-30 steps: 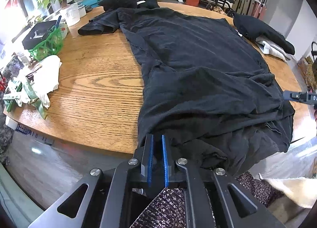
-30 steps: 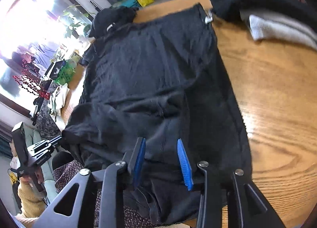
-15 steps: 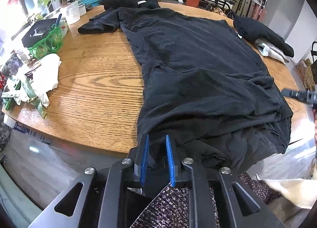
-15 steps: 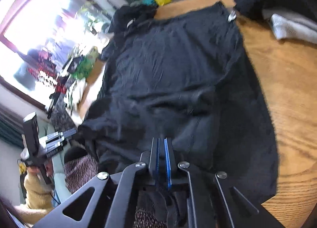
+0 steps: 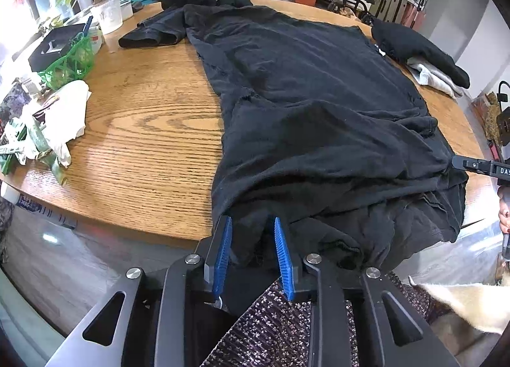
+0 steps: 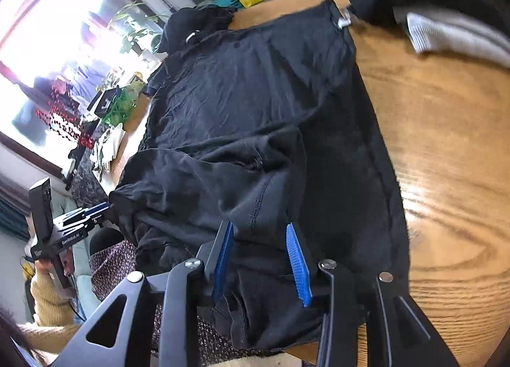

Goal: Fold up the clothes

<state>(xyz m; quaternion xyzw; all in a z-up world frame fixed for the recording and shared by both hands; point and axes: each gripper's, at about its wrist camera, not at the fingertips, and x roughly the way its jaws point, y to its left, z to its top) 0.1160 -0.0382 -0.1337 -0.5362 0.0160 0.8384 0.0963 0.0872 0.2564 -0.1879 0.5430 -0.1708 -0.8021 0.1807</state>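
Black shirt [image 5: 318, 105] is lying spread across the counter [image 5: 143, 131], hem bunching over the near edge; my left hand-held gripper [image 5: 250, 250] and right hand-held gripper [image 6: 261, 258] have just been opening, jaws part-open astride loose hem cloth, meaning I'm regripping before folding

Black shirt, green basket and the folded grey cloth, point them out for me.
black shirt [image 5: 302, 86], left wrist view, flat middle of its body.
green basket [image 5: 68, 64], left wrist view, its mesh side wall.
folded grey cloth [image 6: 446, 37], right wrist view, its top face.
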